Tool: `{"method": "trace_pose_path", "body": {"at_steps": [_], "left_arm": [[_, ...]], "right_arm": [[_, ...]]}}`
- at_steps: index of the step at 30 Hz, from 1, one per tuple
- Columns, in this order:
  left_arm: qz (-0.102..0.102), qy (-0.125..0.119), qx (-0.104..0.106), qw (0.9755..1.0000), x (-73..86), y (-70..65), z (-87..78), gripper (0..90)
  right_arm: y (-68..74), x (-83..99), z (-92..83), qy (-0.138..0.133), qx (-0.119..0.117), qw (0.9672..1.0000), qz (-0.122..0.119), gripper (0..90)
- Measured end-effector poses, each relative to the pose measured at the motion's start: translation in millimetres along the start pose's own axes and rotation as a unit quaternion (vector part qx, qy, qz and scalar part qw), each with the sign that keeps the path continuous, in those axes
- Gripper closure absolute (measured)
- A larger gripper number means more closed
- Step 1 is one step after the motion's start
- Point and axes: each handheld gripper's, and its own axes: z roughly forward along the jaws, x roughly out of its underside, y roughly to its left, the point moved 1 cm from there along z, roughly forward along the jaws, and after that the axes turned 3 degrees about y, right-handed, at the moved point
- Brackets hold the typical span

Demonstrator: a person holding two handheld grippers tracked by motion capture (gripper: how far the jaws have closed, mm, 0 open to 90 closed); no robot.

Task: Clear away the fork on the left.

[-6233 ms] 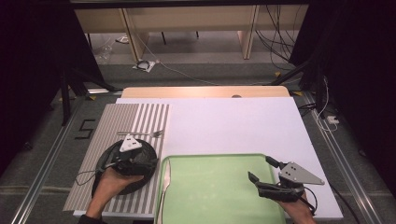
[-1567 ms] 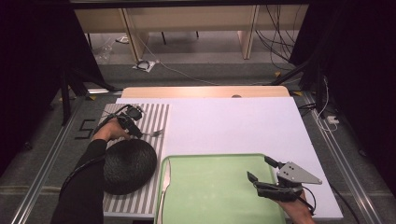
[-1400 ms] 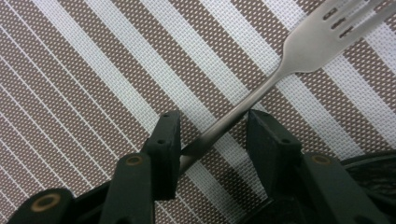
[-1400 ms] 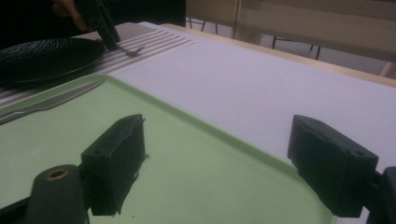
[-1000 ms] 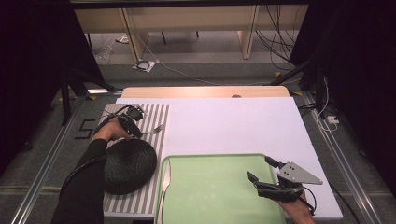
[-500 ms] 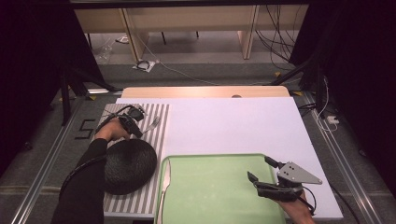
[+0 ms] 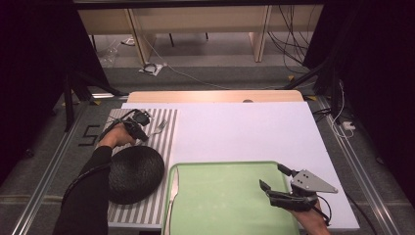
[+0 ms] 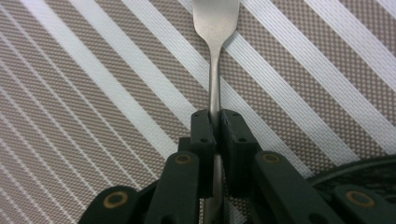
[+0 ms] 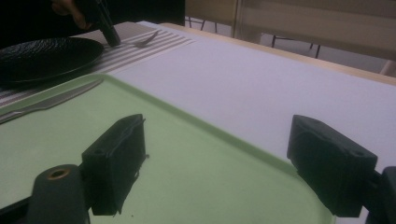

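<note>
1. The fork (image 8: 215,51) lay flat on the striped placemat (image 8: 93,93), its handle running back between the jaws of the left tool (image 8: 215,133) and its head pointing straight ahead of them.
2. The left tool had just been closing, and its pads were pinching the thin neck of the handle from both sides.
3. The fork looked like stiff, light, polished metal, so it would probably not bend but could slip or swivel in a narrow pinch.
4. A hold nearer the middle of the handle would likely balance better than one at the neck, since the head could tip down when lifted.
5. Just beside the left tool, on the person's side, sat the black plate (image 7: 133,172).
6. Well apart, the right tool (image 7: 278,188) hovered spread and empty over the green tray (image 7: 220,196), where a knife (image 7: 174,183) lay along the edge nearer the left tool.
7. The white worktop (image 7: 244,132) stretched beyond the tray.
</note>
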Motion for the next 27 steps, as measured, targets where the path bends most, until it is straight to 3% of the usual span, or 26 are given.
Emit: {"method": "trace_pose_path", "body": {"at_steps": [8,18,21,24,27], "left_arm": [[0.001,-0.017,-0.046,0.9988,-0.6,7.2,-8.8,83.7],[0.002,-0.032,-0.056,0.9979,1.0,8.9,-23.4,83.6],[0.006,-0.028,-0.052,0.9982,2.2,5.3,-27.0,83.7],[-0.005,-0.036,-0.044,0.9984,2.1,1.5,-31.0,83.6],[0.001,-0.037,-0.048,0.9982,0.5,-4.1,-36.3,83.7]], "right_arm": [[0.5,-0.2,-0.5,0.0,0.0,1.0,-0.001,20.3],[0.9,-0.2,-0.3,0.0,0.0,1.0,-0.001,20.3],[0.9,-0.2,-0.3,0.0,0.001,1.0,-0.002,20.3],[1.0,-0.1,0.1,0.001,0.001,1.0,-0.002,20.3],[1.0,0.0,0.5,0.001,0.001,1.0,-0.002,20.3]]}}
